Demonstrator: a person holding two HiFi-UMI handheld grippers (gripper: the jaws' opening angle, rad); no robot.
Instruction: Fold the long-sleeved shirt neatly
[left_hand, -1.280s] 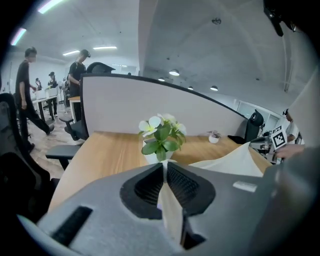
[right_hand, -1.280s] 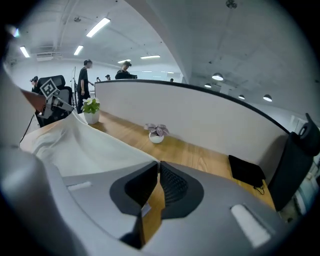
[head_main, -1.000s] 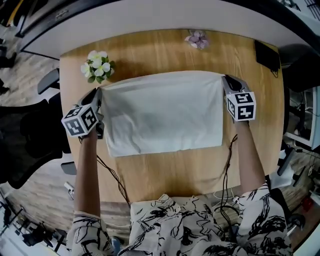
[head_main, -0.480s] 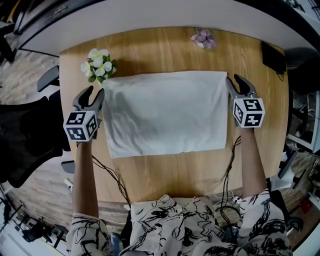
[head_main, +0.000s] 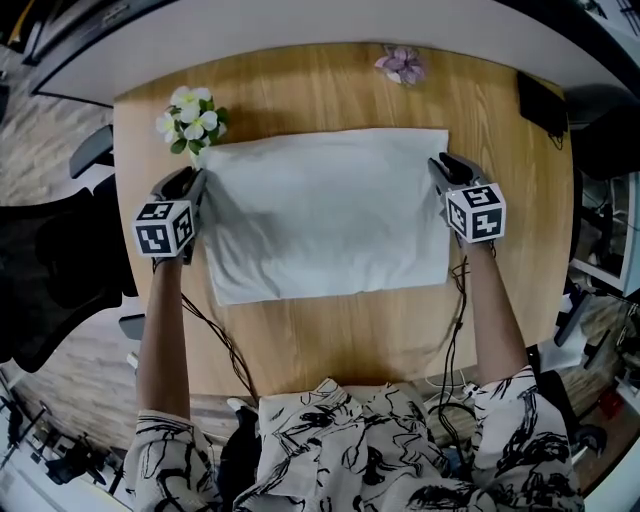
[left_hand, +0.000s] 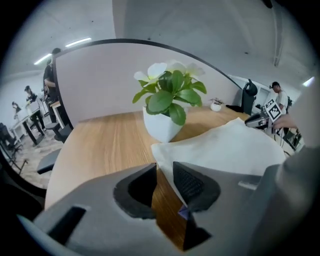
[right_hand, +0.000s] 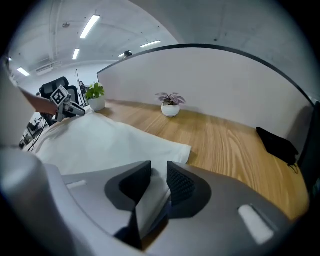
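Watching head view: folded white shirt (head_main: 325, 215) flat at table (head_main: 330, 340) centre, left gripper (head_main: 187, 180) at its 9 o'clock edge, right gripper (head_main: 443, 165) at 3 o'clock edge.
Left gripper view: I see jaws narrowly apart, just been closing; bare wood in gap, shirt edge beside right-hand jaw; potted plant (left_hand: 165, 120) at 12.
Right gripper view: jaws narrowly apart, just been closing; shirt cloth in gap, not pinched.

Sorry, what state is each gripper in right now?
Left gripper: open, just been closing, wooden table between tongs.
Right gripper: open, just been closing, shirt edge between tongs.
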